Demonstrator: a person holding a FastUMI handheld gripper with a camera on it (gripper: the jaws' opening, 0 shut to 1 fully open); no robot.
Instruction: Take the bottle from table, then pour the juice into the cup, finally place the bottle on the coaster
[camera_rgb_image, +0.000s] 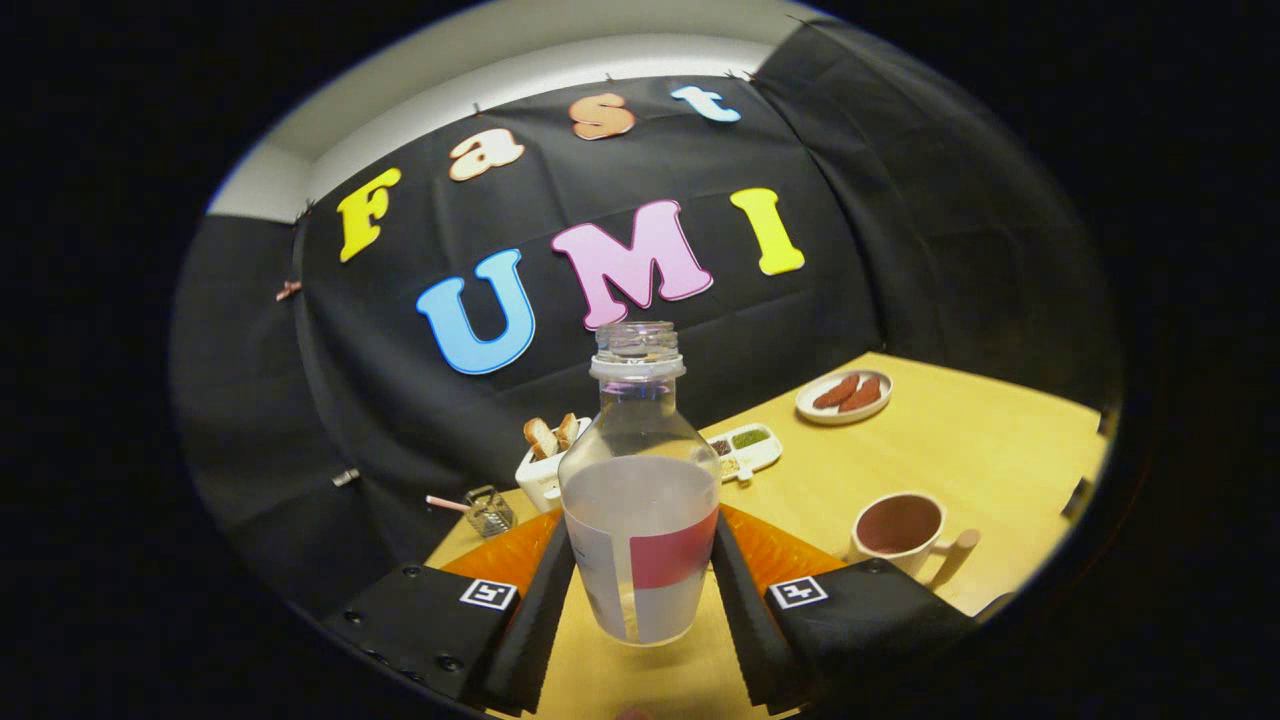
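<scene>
A clear plastic bottle (640, 500) with no cap and a red-and-white label stands upright between my two black fingers, lifted off the table. It is roughly half full of pale liquid. My gripper (640, 590) is shut on the bottle, one pad pressing each side of its lower body. An orange coaster (770, 550) lies on the table just behind the bottle, partly hidden by it and the fingers. The cup (900, 530), pale outside and brownish inside with a handle toward me, stands to the right of the fingers.
Beyond the bottle stand a white box holding bread pieces (545, 460), a small divided dish of seasonings (745, 450) and a small glass item (490, 512). A plate with sausages (845, 396) sits far right on the yellow table (980, 450).
</scene>
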